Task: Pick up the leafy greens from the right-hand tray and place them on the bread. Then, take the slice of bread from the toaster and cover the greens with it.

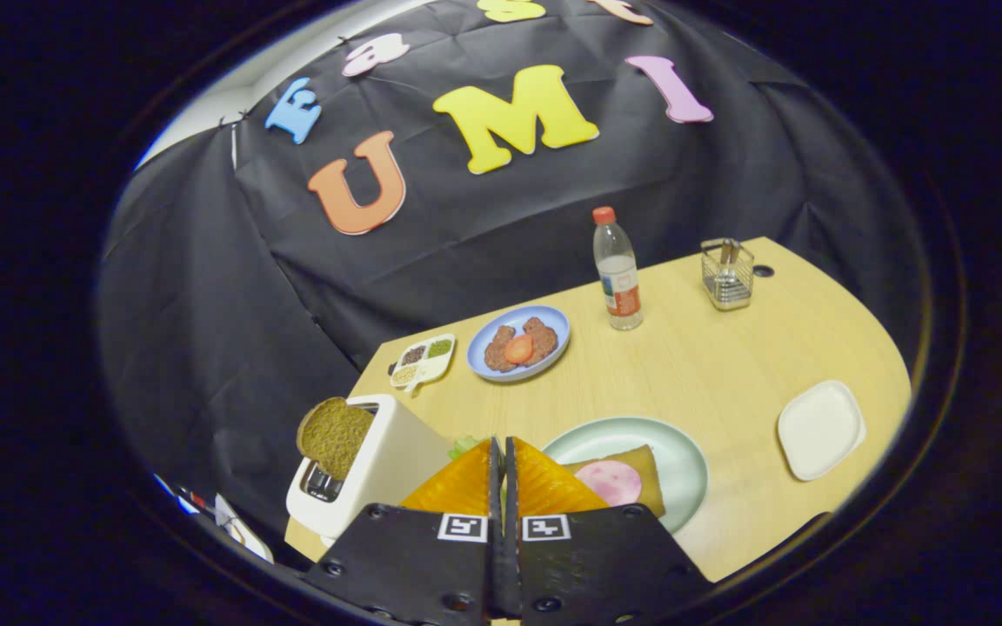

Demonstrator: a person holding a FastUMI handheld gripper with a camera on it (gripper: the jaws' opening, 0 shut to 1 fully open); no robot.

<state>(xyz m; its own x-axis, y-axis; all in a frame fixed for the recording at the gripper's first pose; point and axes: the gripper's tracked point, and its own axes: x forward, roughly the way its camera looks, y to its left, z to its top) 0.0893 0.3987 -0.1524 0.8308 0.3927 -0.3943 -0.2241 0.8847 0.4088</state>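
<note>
A: Item one, gripper [502, 452]. State?

B: Fingers drawn together, a thin slit between them. A scrap of leafy greens [464, 446] pokes out beside the left finger, so they are likely pinched there, though the clamp itself is hidden behind the fingers.

A: Item two, destination.

B: Pale green plate [675, 452] just ahead and right of the fingers, holding a slice of bread [644, 461] with a pink round of ham [610, 481] on top. Part of the bread is covered by the right finger.

A: Item three, toaster [379, 469].

B: White, just left of the fingers, a dark slice [333, 437] standing up out of its slot.

A: Right-hand tray?

B: Small white tray [820, 429], well apart to the right; no greens seen on it.

A: Risks?

B: The hold on the greens seems slight; they could slip out short of the plate, or land half off the bread. The toaster sits close, so a swing leftward might knock it.

A: Other stock?

B: Blue plate [518, 342] of patties, bottle [617, 269], wire holder [727, 275], seasoning dish [423, 360]. Holder contents unclear.
</note>
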